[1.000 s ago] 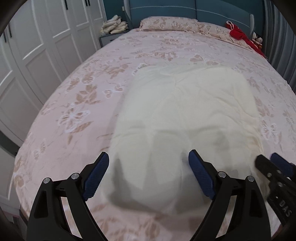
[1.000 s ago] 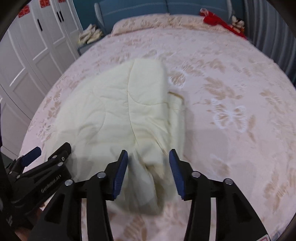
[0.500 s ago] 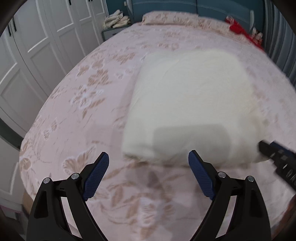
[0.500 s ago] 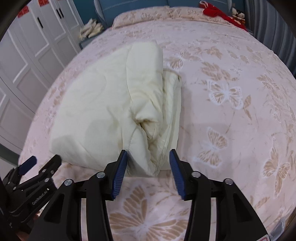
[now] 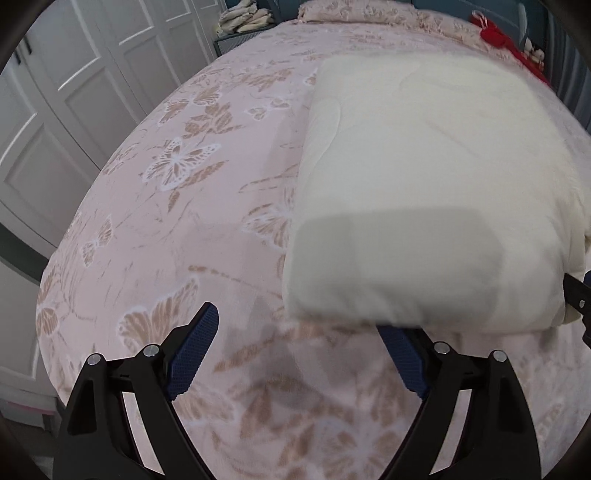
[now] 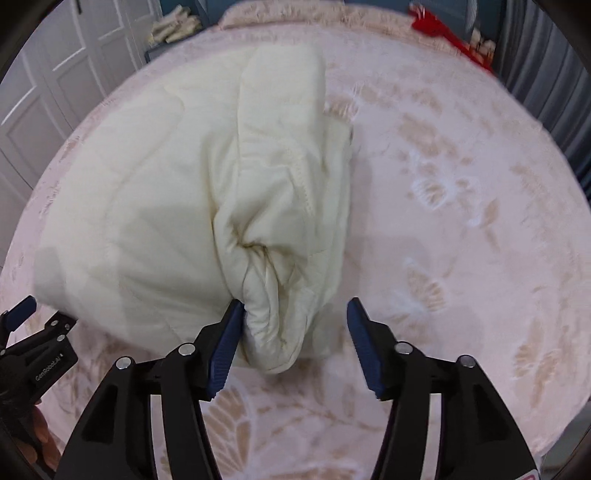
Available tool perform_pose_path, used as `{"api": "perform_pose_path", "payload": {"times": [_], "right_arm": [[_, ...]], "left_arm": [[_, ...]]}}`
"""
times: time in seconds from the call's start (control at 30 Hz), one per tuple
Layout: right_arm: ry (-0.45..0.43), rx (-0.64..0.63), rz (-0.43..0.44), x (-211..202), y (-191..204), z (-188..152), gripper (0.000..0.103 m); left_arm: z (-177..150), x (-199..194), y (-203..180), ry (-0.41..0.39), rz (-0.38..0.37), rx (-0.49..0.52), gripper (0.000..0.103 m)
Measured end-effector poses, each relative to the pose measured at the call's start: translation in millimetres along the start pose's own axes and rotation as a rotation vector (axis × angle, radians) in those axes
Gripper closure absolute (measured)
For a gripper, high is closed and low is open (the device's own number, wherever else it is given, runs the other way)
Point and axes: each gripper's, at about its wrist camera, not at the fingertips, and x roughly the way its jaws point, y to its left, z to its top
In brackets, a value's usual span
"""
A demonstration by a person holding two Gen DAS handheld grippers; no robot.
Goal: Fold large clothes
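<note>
On the bed, a cream quilted comforter (image 5: 424,177) lay folded into a thick rectangular bundle atop the pink butterfly-print bedspread (image 5: 177,206), nearer the bed's right half in the left wrist view. L gripper (image 5: 303,354) was spread wide w/ nothing between its blue pads (image 5: 192,354); its right finger tip sat hidden behind the bundle's near edge, left finger over bare bedspread. Whether that hidden tip touched the fabric could not be determined. R gripper (image 6: 291,339) was also wide apart, not clamped: the bundle's near right corner, a bunched roll of stacked layers w/ visible stitching, protruded between the fingers, touching or just beside the left pad (image 6: 225,350), w/ a clear gap to the right pad. Comforter (image 6: 192,206) showed its layered open edges along the right side in the right wrist view. L gripper (image 6: 33,343) appeared at that view's lower left, near the bundle's near left corner. Background: white panelled wardrobe doors (image 5: 74,92) at left, pillow (image 5: 354,11) at the headboard end, a red item (image 6: 443,29) near the far right corner, pale folded items (image 5: 243,18) on a nightstand; details there were too blurred to resolve.
</note>
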Motion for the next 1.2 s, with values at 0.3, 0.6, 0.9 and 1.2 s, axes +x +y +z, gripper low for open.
{"api": "perform_pose_path", "payload": {"times": [0.3,0.6,0.9,1.2], "right_arm": [[-0.163,0.011,-0.068,-89,-7,-52,0.016],[-0.226,-0.036,-0.052,-135,-5,-97,0.016],[-0.231,0.053,0.008,-158,-15,-134,0.016],[-0.284,0.036,-0.020,-176,-10,-155,0.016]], "left_arm": [[-39,-96,4,-0.169,-0.101,-0.095,0.005],[-73,-146,-17,-0.234,-0.070,-0.001,0.005],[-102,-169,-9,-0.242,-0.092,-0.050,0.005],[-122,-179,-5,-0.254,-0.078,-0.064,0.005]]}}
